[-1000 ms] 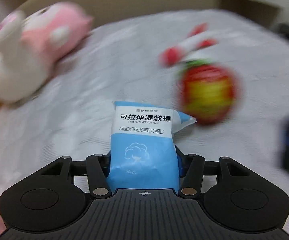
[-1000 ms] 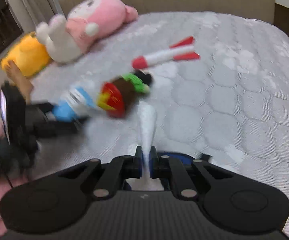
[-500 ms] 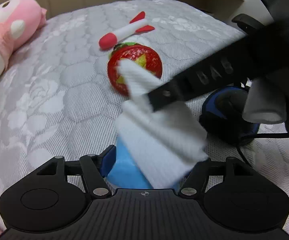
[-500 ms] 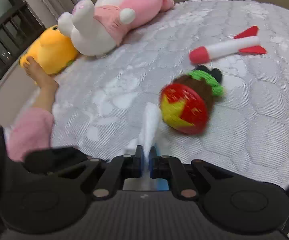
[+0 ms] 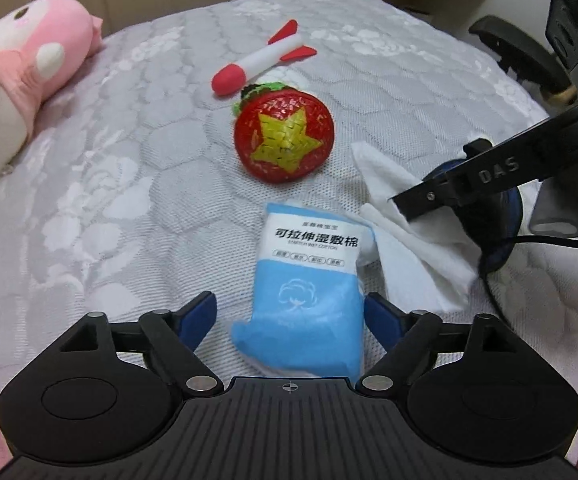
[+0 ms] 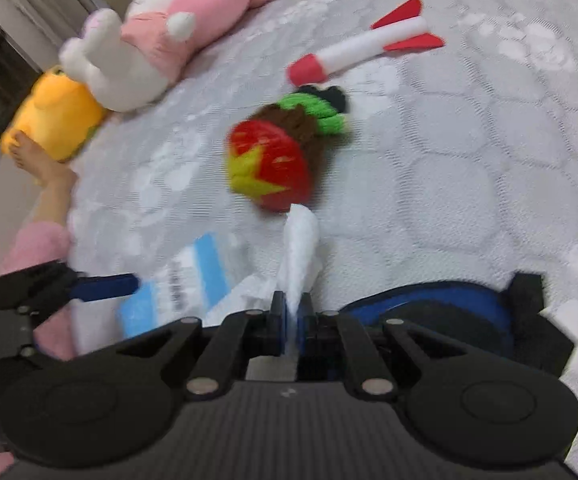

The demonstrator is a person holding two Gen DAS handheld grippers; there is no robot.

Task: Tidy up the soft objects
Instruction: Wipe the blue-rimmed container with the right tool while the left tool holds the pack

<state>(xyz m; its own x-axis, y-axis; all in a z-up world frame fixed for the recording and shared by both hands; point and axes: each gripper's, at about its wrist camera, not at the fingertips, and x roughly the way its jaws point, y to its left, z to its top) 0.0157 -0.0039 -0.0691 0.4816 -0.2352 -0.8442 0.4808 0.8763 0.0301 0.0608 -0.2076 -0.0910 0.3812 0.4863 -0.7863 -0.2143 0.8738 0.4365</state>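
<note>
A blue and white cotton pad pack (image 5: 309, 276) lies flat on the quilted bed (image 5: 129, 184), between the spread fingers of my left gripper (image 5: 289, 308), which is open and not pressing it. To its right my right gripper (image 5: 405, 204) is shut on a white cloth (image 5: 413, 240) that drapes down beside the pack. In the right wrist view the right gripper (image 6: 293, 312) pinches the white cloth (image 6: 299, 236), and the pack (image 6: 193, 280) shows blurred at lower left.
A red ball with a yellow star (image 5: 285, 140) and a red and white rocket toy (image 5: 261, 58) lie beyond the pack. A pink plush (image 6: 169, 28) and a yellow plush (image 6: 53, 120) rest far left, by a person's foot (image 6: 33, 156). A blue round object (image 6: 429, 312) sits under the right gripper.
My left gripper has opened and let go of the cotton pack, which now lies on the bed. The right gripper with the white cloth has moved off to the pack's right side.
</note>
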